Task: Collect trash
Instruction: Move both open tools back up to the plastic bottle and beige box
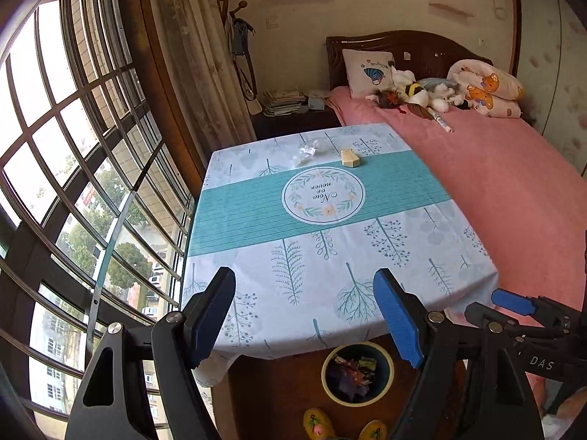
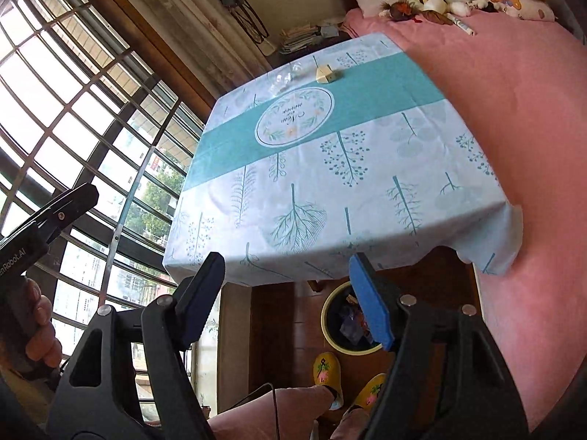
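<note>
We are seeing two trash pieces on the tabletop: one crumpled clear plastic wrapper, one small beige carton, plus one bin and two yellow slippers.

Matt printed cloth tablecloth, clear crinkled plastic wrapper, glossy wood floor

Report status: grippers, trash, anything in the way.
Left gripper and right gripper open, empty. Clear wrapper and beige carton on table's far side. Bin on floor, partly filled. Nothing in the way.

We are reading "Now or never", upside down, in the wreath medallion on the tablecloth. We are seeing "DAS" on the right gripper and "Robot.AI" on the left gripper.
</note>
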### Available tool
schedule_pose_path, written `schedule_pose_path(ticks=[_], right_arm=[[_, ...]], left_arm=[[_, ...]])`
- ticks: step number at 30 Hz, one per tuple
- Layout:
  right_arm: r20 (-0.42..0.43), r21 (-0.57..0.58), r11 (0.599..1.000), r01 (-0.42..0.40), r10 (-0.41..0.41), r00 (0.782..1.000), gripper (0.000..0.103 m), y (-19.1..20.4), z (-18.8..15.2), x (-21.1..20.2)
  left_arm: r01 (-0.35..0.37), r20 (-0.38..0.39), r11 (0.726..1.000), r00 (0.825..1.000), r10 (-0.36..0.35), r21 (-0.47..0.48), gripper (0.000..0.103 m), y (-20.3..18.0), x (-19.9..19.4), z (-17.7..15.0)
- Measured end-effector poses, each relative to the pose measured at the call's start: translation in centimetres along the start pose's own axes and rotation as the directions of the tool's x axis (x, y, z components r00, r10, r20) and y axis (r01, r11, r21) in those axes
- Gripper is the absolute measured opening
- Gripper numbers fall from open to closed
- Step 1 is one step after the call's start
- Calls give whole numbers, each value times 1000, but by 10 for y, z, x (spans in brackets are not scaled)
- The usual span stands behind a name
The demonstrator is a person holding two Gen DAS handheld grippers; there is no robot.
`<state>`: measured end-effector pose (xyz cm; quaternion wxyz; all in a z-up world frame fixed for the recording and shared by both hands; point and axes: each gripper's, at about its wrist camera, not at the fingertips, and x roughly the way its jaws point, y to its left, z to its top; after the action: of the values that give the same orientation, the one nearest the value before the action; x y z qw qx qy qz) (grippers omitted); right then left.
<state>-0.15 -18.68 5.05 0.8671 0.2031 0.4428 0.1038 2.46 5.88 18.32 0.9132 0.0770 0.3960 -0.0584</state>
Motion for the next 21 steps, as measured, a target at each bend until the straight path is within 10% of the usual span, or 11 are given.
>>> schedule_pose_path(ticks=[10, 21], right_arm=[[34, -13, 1000, -4, 4, 999, 68, 5, 70, 20], [46, 80, 994, 79, -83, 996, 68, 0, 199, 132]], left_arm=[[17, 9, 999, 1000, -17, 33, 80, 21, 53, 79], [106, -49, 979, 994, -99, 176, 80, 59, 219, 230]])
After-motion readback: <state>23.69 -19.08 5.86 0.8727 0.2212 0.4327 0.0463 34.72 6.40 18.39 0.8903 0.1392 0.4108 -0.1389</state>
